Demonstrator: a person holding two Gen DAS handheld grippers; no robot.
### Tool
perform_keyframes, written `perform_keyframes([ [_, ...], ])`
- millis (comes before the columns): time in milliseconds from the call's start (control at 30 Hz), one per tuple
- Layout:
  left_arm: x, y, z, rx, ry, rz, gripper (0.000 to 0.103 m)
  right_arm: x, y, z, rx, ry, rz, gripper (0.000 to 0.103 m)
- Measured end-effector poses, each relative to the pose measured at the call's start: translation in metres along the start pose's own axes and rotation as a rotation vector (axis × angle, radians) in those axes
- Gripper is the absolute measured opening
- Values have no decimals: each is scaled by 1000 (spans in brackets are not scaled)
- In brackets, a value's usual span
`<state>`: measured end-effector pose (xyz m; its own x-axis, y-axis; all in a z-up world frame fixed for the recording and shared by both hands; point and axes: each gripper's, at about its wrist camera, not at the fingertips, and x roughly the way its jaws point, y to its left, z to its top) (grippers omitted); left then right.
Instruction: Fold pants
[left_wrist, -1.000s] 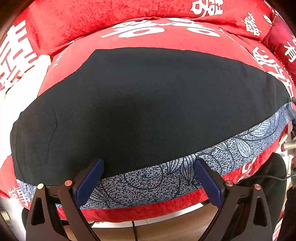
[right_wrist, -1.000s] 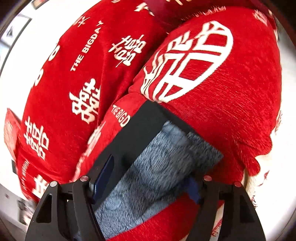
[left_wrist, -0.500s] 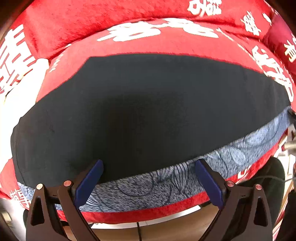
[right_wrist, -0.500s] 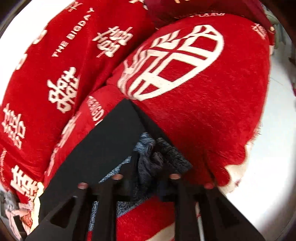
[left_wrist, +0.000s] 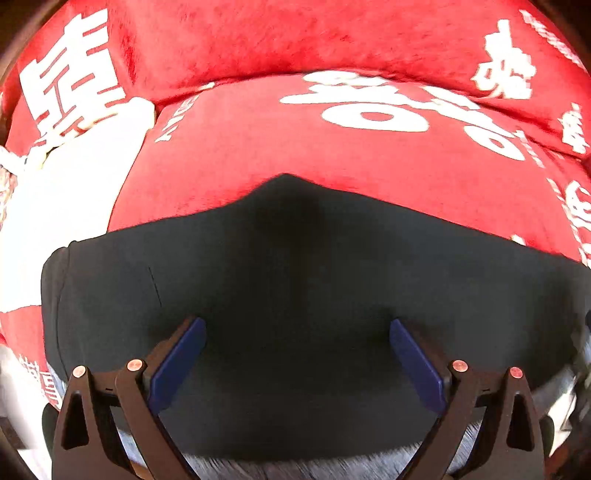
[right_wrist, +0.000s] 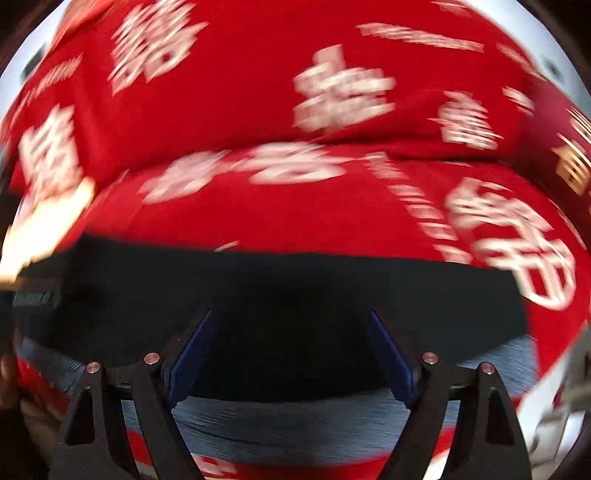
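While both my grippers hover over black pants (left_wrist: 295, 295), spread flat on red blanket (left_wrist: 332, 155) with white Chinese characters, left gripper (left_wrist: 297, 354) fingers apart, empty; right gripper (right_wrist: 291, 354) jaws just opened, nothing between; lettering blurred.

Both wrist cameras close above, angled steeply down, sharing black pants (left_wrist: 295, 288) on red blanket (left_wrist: 332, 155)

Both black two-finger tongs, left (left_wrist: 297, 363) and right (right_wrist: 290, 360), are held spread wide and empty; the right jaws have just been opening.
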<state>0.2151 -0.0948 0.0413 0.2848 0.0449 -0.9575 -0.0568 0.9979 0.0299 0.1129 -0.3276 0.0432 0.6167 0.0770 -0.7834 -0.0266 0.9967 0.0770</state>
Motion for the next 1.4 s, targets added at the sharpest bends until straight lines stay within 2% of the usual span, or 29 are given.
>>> perform_keyframes([
  [33,6,5,5,-17,10,-16,101,11,13,3,-26,19,-4,86],
  [100,14,13,18,-49,22,-45,103,46,26,13,-29,110,-25,86],
  [167,18,12,29,-36,40,-38,103,57,25,26,7,74,-35,100],
  [233,21,11,35,-22,53,-36,103,66,27,36,-1,93,-61,101],
  [300,16,14,37,-27,51,-52,103,62,28,41,10,110,-71,101],
  [367,6,25,35,-73,0,-74,103,45,31,45,37,52,-52,97],
  [433,9,32,36,-112,-5,-58,103,37,38,47,53,21,-74,98],
  [500,26,36,41,-129,60,-14,103,50,52,54,68,51,-113,97],
  [567,28,33,46,-116,54,6,103,74,65,60,72,111,-154,97],
  [633,27,29,49,-84,61,27,103,81,64,60,77,108,-177,103],
  [700,21,33,49,-97,61,4,103,78,54,65,107,128,-167,102],
  [733,15,37,46,-121,43,-9,103,71,48,67,122,122,-181,102],
  [800,8,40,41,-159,20,-29,103,50,39,67,148,47,-189,102],
  [833,10,35,38,-157,34,-39,103,44,35,66,160,35,-174,102],
  [900,15,15,31,-116,61,-26,103,48,34,61,140,79,-109,102],
  [967,13,-4,22,-33,28,20,103,52,28,52,89,105,-124,102],
  [1033,8,-10,18,16,-17,56,103,57,8,42,84,125,-136,102],
  [1067,10,-7,20,20,-11,48,103,57,-12,37,104,128,-138,102],
  [1200,17,25,30,-85,36,-13,103,53,-92,32,181,114,-170,102],
  [1333,16,45,28,-78,33,-14,103,55,-183,24,341,130,-198,102],
  [1400,14,49,26,-58,19,44,103,54,-210,19,398,132,-197,102],
])
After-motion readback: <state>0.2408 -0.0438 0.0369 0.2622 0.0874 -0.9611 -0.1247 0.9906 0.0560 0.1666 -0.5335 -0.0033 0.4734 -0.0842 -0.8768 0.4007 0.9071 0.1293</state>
